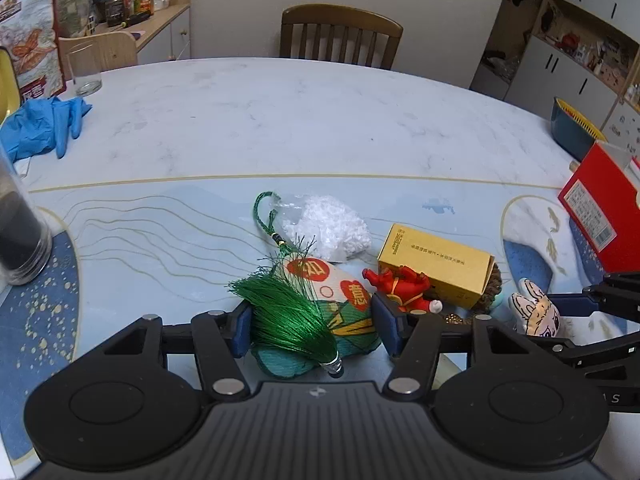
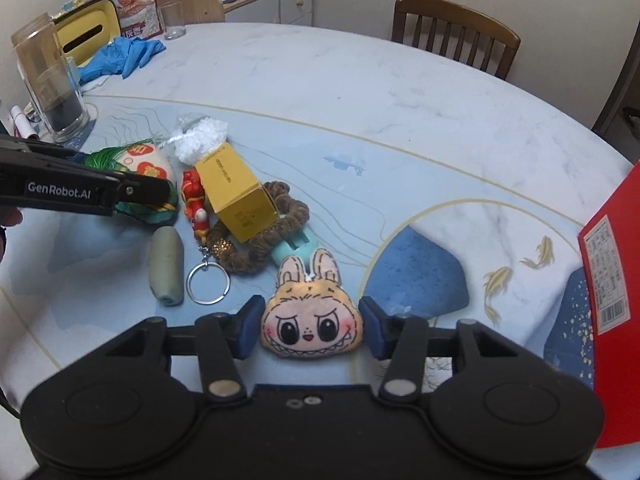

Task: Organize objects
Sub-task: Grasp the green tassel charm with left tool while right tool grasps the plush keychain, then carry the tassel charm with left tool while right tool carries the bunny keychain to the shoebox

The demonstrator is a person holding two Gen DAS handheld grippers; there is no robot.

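My left gripper (image 1: 312, 330) is open around a green tasselled sachet (image 1: 340, 312) with red seals, lying on the table. My right gripper (image 2: 310, 330) is open around a pink rabbit-eared plush face (image 2: 312, 320), its pads just beside the plush's cheeks. Between them lie a yellow box (image 2: 236, 196), a red figurine keychain (image 2: 194, 200) with a metal ring (image 2: 208, 282), a brown braided loop (image 2: 260, 240), a grey-green roll (image 2: 166, 268) and a bag of white beads (image 2: 200, 140). The left gripper's arm (image 2: 80, 192) crosses the right wrist view.
A red carton (image 2: 612, 312) stands at the right edge. A tall jar with dark contents (image 2: 52, 84), blue gloves (image 2: 124, 54), a yellow tissue box (image 2: 86, 32) and a glass (image 2: 172, 20) sit at the left. A wooden chair (image 2: 456, 36) stands behind the table.
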